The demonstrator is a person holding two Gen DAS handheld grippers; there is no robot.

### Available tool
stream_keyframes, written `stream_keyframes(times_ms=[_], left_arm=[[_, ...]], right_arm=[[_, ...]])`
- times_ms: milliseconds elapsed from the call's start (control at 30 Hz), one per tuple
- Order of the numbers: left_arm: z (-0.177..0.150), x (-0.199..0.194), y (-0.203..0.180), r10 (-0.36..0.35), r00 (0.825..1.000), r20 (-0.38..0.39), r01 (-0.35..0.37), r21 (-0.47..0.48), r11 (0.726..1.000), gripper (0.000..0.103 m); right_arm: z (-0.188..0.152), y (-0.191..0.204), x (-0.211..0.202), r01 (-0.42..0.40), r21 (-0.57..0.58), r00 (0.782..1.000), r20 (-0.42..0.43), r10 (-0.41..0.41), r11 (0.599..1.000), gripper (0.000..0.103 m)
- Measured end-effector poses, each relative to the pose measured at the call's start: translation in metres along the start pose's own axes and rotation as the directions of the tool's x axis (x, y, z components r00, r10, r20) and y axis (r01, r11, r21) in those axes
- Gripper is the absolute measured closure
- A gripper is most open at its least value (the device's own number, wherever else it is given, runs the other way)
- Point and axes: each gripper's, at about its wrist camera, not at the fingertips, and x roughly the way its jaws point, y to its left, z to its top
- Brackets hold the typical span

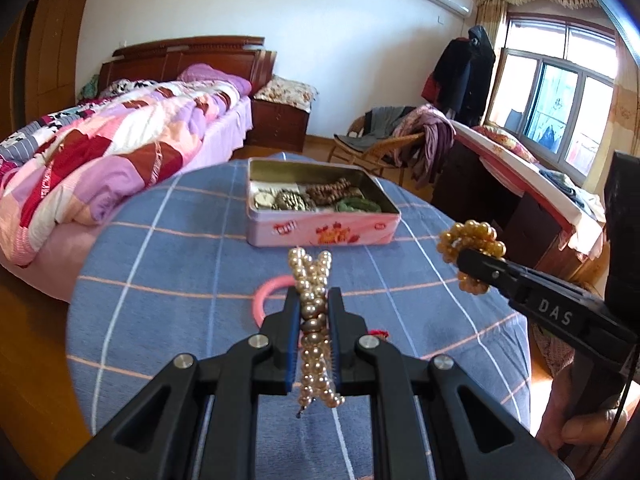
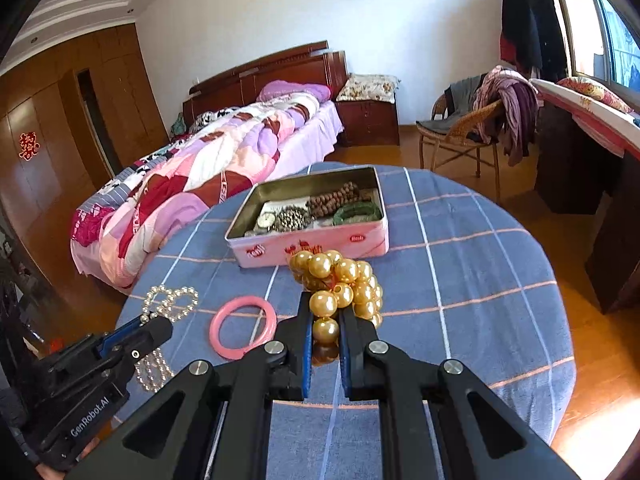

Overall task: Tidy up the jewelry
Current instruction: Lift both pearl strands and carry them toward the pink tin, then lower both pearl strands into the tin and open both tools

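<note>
Reading the lettering first: "DAS" runs in raised letters along the right gripper point(image 1: 476, 270) as the left camera sees it, and "GenRobot.AI" is printed on the body of the left gripper point(image 2: 154, 322) in the right camera. The pink tin point(image 2: 316, 240) carries red printed marks on its side, too small to make out. Far left on the wooden wardrobe point(image 2: 60, 120) hangs a red paper character.

Now the tongs. Left gripper point(image 1: 314, 308) is pinching the pearl strand point(image 1: 314, 292), its fingers pressed against the beads, with loops sticking out front and back. Right gripper point(image 2: 325, 316) is clamped on the gold bead string point(image 2: 340, 284), a fat cluster bunched at its tips, held above the blue checked tablecloth point(image 2: 460, 260), just in front of the tin.

The tin sits open mid-table, holding a watch point(image 2: 265, 221), brown beads point(image 2: 334, 198) and a green bangle point(image 2: 356, 213). A pink bangle point(image 2: 243, 327) lies flat on the cloth between the two grippers. Beyond the table: a bed point(image 2: 208, 168) with a patchwork quilt, and a wicker chair point(image 2: 464, 132) draped with clothes.
</note>
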Motion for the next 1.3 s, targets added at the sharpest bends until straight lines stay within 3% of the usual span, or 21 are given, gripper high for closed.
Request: stream_keyframes(times_ms=[233, 433, 600, 733, 1000, 1300], left_arm=[[0.018, 0.004, -0.001, -0.038, 0.999, 0.027, 0.038, 0.009, 0.999, 0.089], [0.068, 0.016, -0.003, -0.055, 0.991, 0.120, 0.051, 0.035, 0.998, 0.089], [0.106, 0.051, -0.003, -0.051, 0.989, 0.142, 0.046, 0.037, 0.998, 0.089], [0.120, 0.084, 0.000, -0.039, 0.994, 0.103, 0.037, 0.018, 0.999, 0.089], [0.120, 0.146, 0.010, 0.004, 1.000, -0.019, -0.004, -0.011, 1.000, 0.089], [0.113, 0.167, 0.007, 0.046, 0.995, -0.084, -0.047, -0.001, 0.999, 0.089]], right_arm=[[0.021, -0.001, 0.011, -0.013, -0.015, 1.000, 0.016, 0.014, 1.000, 0.093], [0.069, 0.008, 0.024, -0.024, -0.054, 0.995, 0.101, 0.029, 0.998, 0.093], [0.106, 0.012, 0.054, -0.021, -0.061, 0.991, 0.131, 0.028, 0.998, 0.093], [0.128, 0.011, 0.097, -0.018, -0.049, 0.995, 0.101, 0.022, 0.999, 0.093], [0.126, -0.004, 0.179, 0.021, -0.030, 0.999, -0.039, -0.022, 0.999, 0.093], [0.123, -0.012, 0.206, -0.006, -0.020, 0.994, -0.110, 0.004, 1.000, 0.092]])
